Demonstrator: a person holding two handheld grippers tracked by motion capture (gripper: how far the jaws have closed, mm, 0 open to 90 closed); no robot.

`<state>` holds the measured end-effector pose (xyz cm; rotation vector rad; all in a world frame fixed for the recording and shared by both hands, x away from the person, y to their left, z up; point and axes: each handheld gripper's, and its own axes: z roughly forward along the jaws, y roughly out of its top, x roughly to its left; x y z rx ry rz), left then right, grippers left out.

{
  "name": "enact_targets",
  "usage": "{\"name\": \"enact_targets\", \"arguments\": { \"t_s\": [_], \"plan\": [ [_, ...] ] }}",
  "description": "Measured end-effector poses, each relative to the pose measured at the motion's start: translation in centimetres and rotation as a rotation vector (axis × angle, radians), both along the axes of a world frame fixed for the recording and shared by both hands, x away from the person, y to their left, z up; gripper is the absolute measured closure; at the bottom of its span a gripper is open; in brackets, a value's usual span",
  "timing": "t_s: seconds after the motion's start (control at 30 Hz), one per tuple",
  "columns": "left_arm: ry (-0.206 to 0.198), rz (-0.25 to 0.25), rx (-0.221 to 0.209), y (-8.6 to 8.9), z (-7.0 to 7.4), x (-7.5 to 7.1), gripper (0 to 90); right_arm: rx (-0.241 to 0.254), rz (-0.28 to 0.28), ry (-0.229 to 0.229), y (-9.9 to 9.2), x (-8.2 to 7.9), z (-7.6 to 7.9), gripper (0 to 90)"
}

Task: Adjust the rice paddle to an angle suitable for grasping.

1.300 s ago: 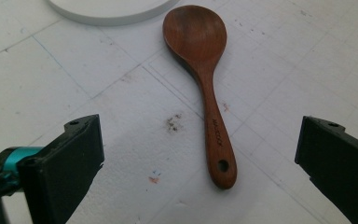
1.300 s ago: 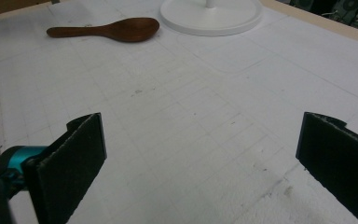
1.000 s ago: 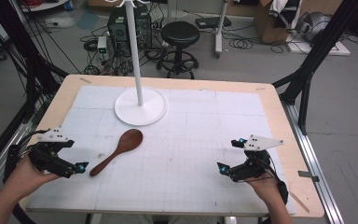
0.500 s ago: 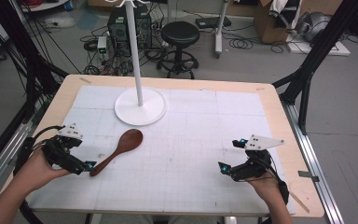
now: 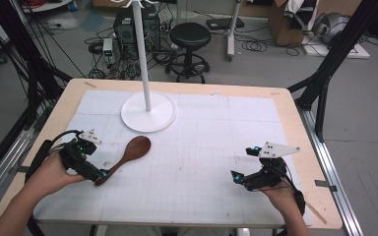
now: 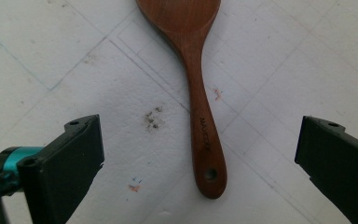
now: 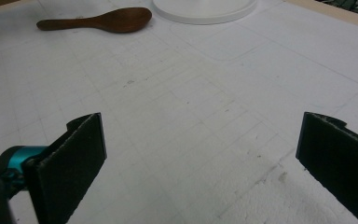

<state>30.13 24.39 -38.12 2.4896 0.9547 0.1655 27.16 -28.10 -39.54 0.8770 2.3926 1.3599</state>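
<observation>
Wooden spoon (image 5: 126, 156): dark reddish-brown, one piece, lying flat on the white gridded mat at the left-front part of the table. Oval bowl points toward the far side, handle runs back toward the near-left edge, so it sits diagonal. Handle end is rounded with a small hole through it and faint lettering along the shaft. Unheld, nothing touching it in the left gripper view.

The spoon (image 6: 200, 93) looks like smooth brown wood; the mat (image 7: 205, 116) seems matt, rough foam.
</observation>
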Motion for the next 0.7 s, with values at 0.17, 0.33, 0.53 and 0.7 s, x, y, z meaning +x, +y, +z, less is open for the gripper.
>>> {"name": "enact_targets", "arguments": {
  "t_s": [0.17, 0.33, 0.53, 0.7],
  "plan": [
    [0.031, -0.001, 0.019, -0.9, -0.5, 0.6, 1.7, -0.009, 0.005, -0.003, 0.1, 0.1, -0.1, 0.9],
    [0.062, -0.001, 0.047, -1.9, -0.9, 1.2, 1.8, -0.011, 0.005, -0.004, 0.1, 0.1, -0.1, 0.9],
    [0.098, 0.017, 0.075, -2.7, -1.4, 1.8, 2.3, -0.012, 0.002, 0.001, 0.0, 0.1, -0.1, 0.9],
    [0.125, 0.021, 0.088, -3.4, -1.6, 2.3, 2.4, -0.018, 0.006, 0.0, -0.1, 0.2, -0.2, 0.9]
  ]
}}
